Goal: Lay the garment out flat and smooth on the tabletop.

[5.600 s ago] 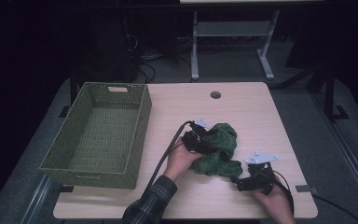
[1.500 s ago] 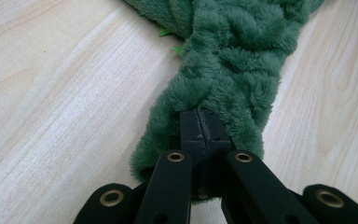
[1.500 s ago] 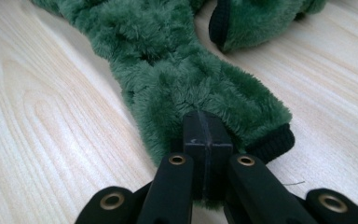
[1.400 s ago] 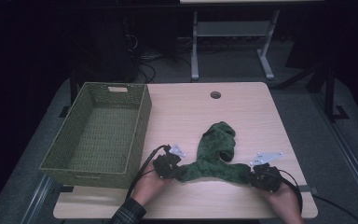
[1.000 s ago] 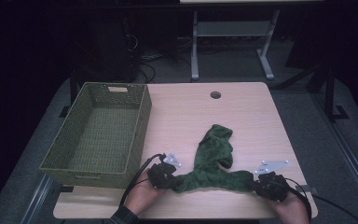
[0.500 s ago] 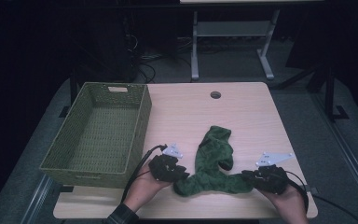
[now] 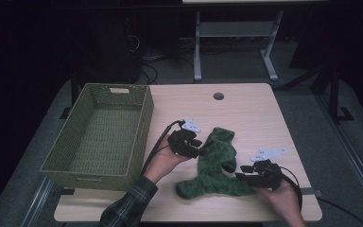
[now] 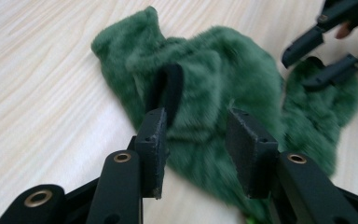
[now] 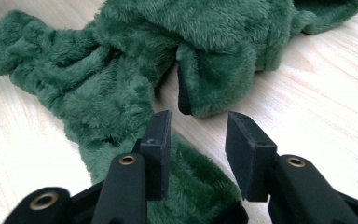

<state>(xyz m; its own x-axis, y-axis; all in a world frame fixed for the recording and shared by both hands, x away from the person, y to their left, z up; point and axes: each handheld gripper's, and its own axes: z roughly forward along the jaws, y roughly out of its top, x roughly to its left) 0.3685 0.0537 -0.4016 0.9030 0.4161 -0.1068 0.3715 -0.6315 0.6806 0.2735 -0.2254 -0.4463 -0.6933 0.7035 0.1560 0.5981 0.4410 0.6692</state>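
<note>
Between the two tools, a green plush garment (image 7: 213, 165) lies rumpled on the worktop (image 7: 246, 109), ahead of the left tool (image 7: 199, 147) and just left of the right tool (image 7: 237, 171). Both tools' jaws have just been opening and stand part-open, gripping nothing. Soft, light and floppy, it looks best pinched at a dark-lined cuff (image 8: 168, 88).

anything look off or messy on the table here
Only the green fleece garment: it lies crumpled and bunched on the table beside the empty green basket, not flat or folded. No spill or damage shows.
</note>
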